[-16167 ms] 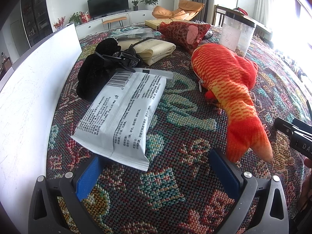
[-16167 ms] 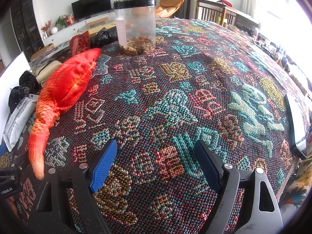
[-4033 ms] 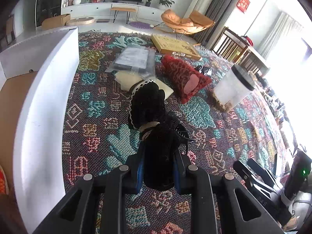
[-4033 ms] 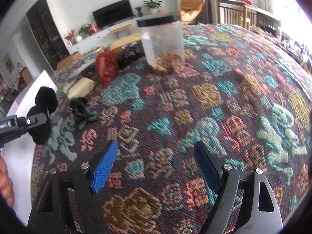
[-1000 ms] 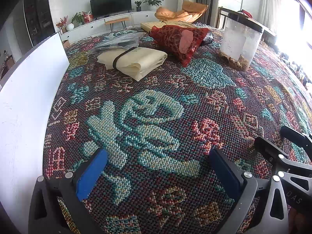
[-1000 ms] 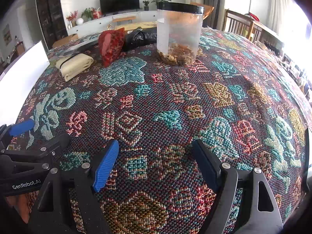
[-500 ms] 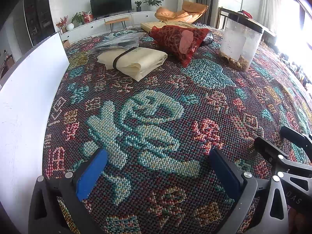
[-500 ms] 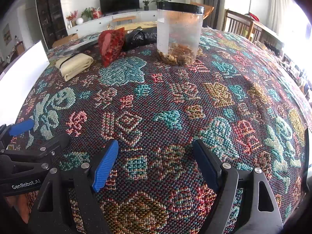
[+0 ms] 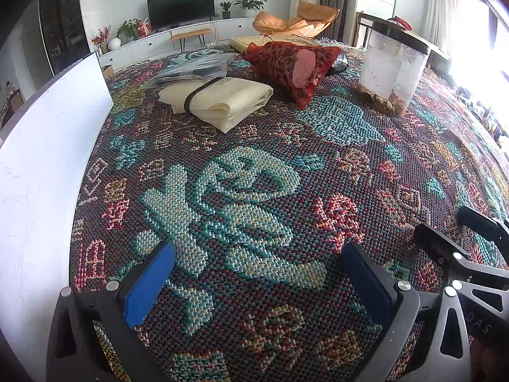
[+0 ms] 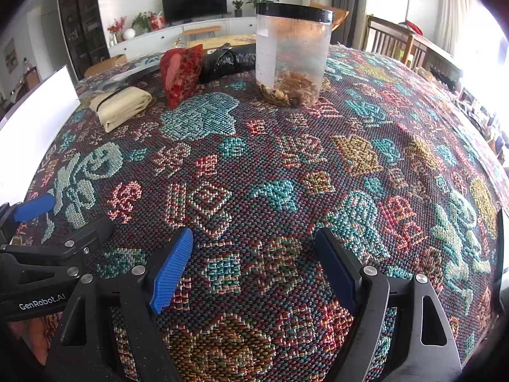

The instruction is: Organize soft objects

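My left gripper [image 9: 257, 283] is open and empty, low over the patterned woven cloth [image 9: 254, 197]. My right gripper [image 10: 254, 270] is open and empty too, side by side with the left one near the table's front. Far ahead lie a folded cream cloth [image 9: 219, 100] bound by a dark band and a red patterned pouch [image 9: 292, 63]. In the right wrist view the cream cloth [image 10: 122, 105] and the red pouch [image 10: 181, 73] sit at the upper left. The right gripper's frame [image 9: 461, 254] shows at the right edge of the left wrist view.
A white box wall [image 9: 41, 159] runs along the left side. A clear jar with a black lid [image 10: 292, 54] holds brown bits at the back. A black bag [image 10: 229, 60] and a clear plastic packet [image 9: 197, 70] lie behind the pouch.
Nothing has moved over the last second. Since 4 s ago my left gripper has let go of the black plush; the orange plush and white packet seen earlier are gone from the cloth.
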Motion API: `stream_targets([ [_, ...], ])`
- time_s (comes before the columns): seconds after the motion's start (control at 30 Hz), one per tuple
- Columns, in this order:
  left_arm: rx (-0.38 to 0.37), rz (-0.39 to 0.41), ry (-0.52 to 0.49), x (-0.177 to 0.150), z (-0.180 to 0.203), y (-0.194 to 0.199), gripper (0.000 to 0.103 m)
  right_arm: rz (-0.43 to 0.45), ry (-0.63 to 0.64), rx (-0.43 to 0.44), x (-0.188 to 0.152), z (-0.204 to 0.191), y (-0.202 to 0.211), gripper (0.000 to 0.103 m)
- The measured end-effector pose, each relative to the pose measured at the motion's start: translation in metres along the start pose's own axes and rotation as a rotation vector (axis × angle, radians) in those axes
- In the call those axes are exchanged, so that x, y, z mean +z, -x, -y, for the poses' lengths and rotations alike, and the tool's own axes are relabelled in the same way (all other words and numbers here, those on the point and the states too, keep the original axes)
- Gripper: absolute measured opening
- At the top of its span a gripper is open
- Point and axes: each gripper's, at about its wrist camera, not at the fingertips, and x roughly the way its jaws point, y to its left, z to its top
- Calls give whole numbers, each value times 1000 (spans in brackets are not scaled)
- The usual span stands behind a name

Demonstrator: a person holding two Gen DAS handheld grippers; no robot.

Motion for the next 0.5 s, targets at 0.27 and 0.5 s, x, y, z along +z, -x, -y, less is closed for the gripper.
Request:
stream_targets([
  [0.27,1,0,-2,-8,-1,2,103,0,0,1,0,0,0,82],
  [0.5,-42,-97,81,33,-10,6,102,0,0,0,0,0,0,82],
])
